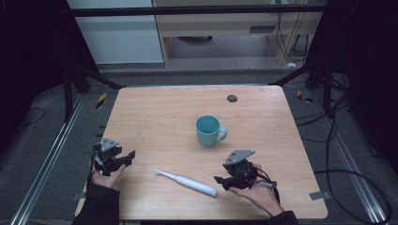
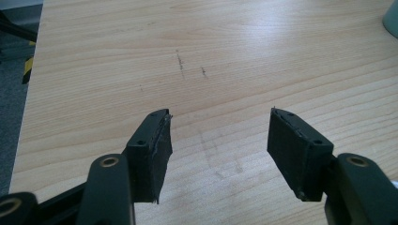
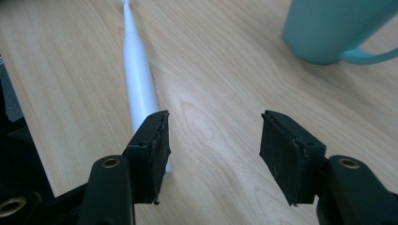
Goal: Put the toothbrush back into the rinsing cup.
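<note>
The left gripper (image 1: 123, 158) is waiting at the near left of the desk (image 1: 159, 112), jaws wide apart, holding nothing. The white toothbrush (image 1: 187, 182) is lying near the middle, looking light, stiff and slippery; its thick handle seems best to grab. The right gripper (image 1: 219, 181) is sitting just beside it, jaws spread and empty.

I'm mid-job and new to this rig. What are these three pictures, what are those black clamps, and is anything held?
A person holds a two-jaw gripper in each hand. The high view looks down on the table: left gripper at the left, right gripper at the right. Between them lies a white toothbrush, with a teal mug behind it. The other two pictures come from cameras riding on each gripper, looking along its black jaws. Both grippers are open and hold nothing; the right one is beside the toothbrush's thick end.
</note>
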The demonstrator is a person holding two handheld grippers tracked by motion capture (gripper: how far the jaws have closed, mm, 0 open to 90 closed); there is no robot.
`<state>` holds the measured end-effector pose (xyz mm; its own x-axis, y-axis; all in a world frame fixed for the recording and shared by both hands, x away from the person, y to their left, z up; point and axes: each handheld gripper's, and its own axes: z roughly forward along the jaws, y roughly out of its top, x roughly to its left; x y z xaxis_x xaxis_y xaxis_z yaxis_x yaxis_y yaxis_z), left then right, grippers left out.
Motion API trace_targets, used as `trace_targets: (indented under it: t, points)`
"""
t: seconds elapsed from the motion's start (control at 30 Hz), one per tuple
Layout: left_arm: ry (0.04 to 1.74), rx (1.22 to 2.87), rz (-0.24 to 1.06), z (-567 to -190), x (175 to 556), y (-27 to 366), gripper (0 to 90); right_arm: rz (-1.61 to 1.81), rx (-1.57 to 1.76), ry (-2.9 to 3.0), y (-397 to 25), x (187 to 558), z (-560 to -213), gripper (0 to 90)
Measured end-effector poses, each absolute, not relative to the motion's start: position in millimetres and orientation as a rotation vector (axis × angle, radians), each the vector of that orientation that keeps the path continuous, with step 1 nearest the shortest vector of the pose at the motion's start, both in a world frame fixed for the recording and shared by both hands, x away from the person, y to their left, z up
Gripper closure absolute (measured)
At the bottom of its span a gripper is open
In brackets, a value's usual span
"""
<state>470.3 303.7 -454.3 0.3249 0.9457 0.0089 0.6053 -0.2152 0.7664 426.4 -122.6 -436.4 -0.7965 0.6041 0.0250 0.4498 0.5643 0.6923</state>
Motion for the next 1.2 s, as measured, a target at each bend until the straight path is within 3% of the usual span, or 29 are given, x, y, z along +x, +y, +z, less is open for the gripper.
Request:
trace_targets:
  t: [0.63, 1.2]
  points:
    - [1.366, 1.923, 0.647, -454, 470, 304, 39.5, 0.979, 0.807, 2.727, -96, 418, -459, 45.5]
    - [1.366, 1.925, 0.644, -454, 471, 304, 39.6, 0.953, 0.765, 2.782, -77, 419, -476, 56.4]
